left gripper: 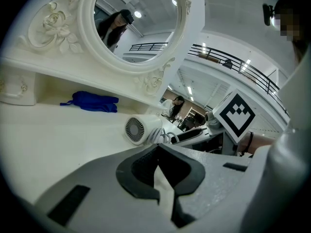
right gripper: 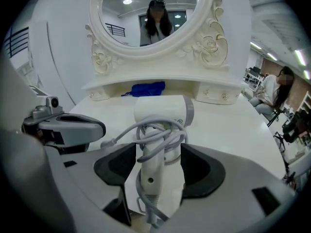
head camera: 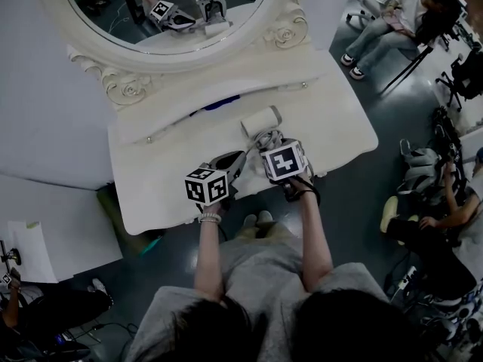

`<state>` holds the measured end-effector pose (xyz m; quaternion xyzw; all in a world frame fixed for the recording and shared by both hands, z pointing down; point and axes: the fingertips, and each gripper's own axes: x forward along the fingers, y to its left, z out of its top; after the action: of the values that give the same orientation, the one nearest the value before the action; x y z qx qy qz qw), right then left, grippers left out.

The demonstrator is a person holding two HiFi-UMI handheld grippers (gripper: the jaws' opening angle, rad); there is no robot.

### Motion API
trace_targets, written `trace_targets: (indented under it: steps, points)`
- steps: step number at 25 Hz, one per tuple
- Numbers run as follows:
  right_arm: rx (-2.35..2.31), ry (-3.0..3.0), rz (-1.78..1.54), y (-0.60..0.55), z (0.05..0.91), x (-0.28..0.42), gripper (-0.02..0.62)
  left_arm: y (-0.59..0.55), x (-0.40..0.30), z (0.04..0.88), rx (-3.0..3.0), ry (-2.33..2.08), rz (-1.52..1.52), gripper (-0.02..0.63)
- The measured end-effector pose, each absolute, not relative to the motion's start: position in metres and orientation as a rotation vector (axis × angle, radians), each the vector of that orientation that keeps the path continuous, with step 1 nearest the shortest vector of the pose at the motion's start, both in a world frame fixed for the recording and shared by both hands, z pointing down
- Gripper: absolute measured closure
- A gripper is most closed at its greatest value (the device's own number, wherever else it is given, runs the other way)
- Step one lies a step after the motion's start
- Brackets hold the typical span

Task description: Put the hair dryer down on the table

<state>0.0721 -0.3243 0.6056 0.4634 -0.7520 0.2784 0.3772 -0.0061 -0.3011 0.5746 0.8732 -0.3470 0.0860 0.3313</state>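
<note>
The white hair dryer (head camera: 260, 121) lies on the white dressing table (head camera: 332, 111), its barrel toward the mirror and its grey cord wound round the handle (right gripper: 154, 171). My right gripper (head camera: 266, 137) is open, with the handle between its jaws; in the right gripper view (right gripper: 158, 155) there is a gap between the handle and each black pad. Just to the left, my left gripper (head camera: 230, 160) hovers over the table's front edge. Its pads meet at the tips in the left gripper view (left gripper: 158, 152) and hold nothing. From there the dryer's rear grille (left gripper: 136, 129) shows a short way ahead.
A blue cloth (head camera: 221, 102) lies on the shelf under the oval mirror (head camera: 166, 13). The table's raised back ledge (right gripper: 160, 81) stands behind the dryer. People sit on chairs at the right (head camera: 392, 21) and lower right (head camera: 430, 232). The table's front edge (head camera: 173, 221) is close to my body.
</note>
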Motion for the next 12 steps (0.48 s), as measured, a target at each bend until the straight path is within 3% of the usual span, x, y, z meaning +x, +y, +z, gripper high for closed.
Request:
trace_targets:
  steps: [12]
  points:
    - [1.287, -2.107, 0.679, -0.317, 0.552, 0.083, 0.334, -0.288, -0.003, 0.555, 2.342, -0.926, 0.209, 0.601]
